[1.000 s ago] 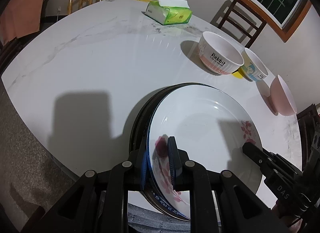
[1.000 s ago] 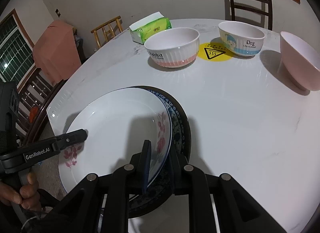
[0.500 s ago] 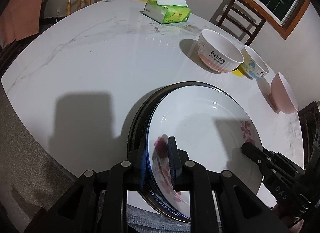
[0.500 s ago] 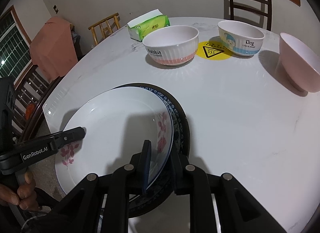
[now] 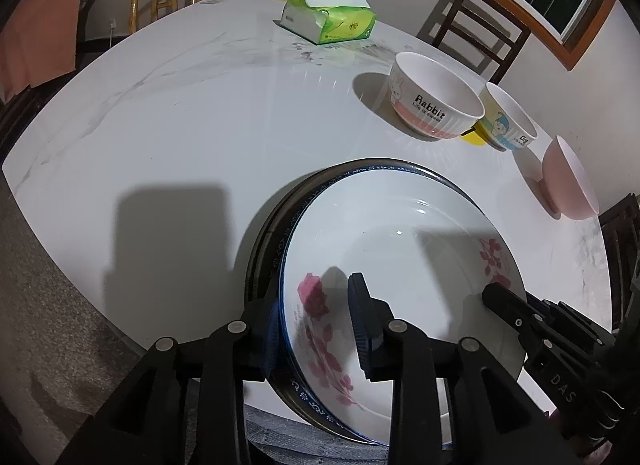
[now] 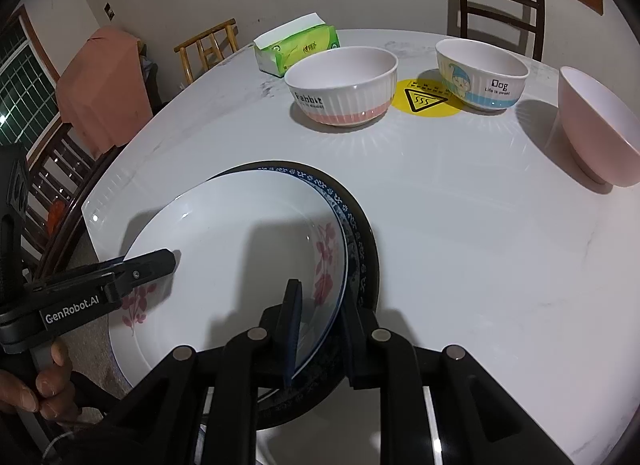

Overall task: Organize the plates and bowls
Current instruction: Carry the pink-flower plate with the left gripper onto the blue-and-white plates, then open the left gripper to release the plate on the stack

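Note:
A white plate with pink flowers [image 5: 400, 249] lies on a blue-patterned plate [image 6: 352, 225] and a dark plate [image 5: 256, 265] near the table's front edge. My left gripper [image 5: 316, 305] straddles the white plate's near rim. Its jaws are opening, and the inner pad stands clear of the plate. At the opposite rim my right gripper [image 6: 320, 305] is shut on the white plate [image 6: 240, 233]. Farther back stand a Rabbit bowl [image 6: 344, 85], a Dog bowl [image 6: 480, 77] and a pink bowl [image 6: 596, 133].
A green tissue pack [image 5: 328, 19] lies at the far side of the white marble table [image 5: 160, 113]. Between the two printed bowls is a yellow warning sticker [image 6: 426, 99]. Wooden chairs [image 6: 500, 5] ring the table. A hand [image 6: 36, 389] holds the left gripper's handle.
The left gripper's jaws have spread, and its inner pad has come away from the plate rim. The right gripper and the plates have stayed in place.

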The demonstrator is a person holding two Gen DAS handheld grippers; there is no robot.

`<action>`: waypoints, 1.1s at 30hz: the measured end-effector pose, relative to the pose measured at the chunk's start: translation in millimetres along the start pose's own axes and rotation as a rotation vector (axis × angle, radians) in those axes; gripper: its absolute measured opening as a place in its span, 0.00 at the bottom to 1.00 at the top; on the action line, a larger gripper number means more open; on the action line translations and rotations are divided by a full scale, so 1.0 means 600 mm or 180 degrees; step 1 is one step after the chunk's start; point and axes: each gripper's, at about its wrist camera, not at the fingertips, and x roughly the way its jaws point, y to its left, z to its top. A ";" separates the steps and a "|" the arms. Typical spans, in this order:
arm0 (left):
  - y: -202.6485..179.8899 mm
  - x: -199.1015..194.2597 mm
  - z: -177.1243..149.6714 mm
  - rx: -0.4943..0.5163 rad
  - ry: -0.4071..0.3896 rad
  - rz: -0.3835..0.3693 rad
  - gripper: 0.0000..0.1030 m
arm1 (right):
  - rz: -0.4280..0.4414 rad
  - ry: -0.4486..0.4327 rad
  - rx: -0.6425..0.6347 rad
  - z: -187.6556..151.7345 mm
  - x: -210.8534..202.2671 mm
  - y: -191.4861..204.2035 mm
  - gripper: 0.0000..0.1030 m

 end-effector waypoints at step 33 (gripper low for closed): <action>-0.022 -0.025 0.004 0.0125 -0.0250 0.0120 0.44 | -0.0244 -0.0163 -0.0241 0.001 -0.034 0.010 0.29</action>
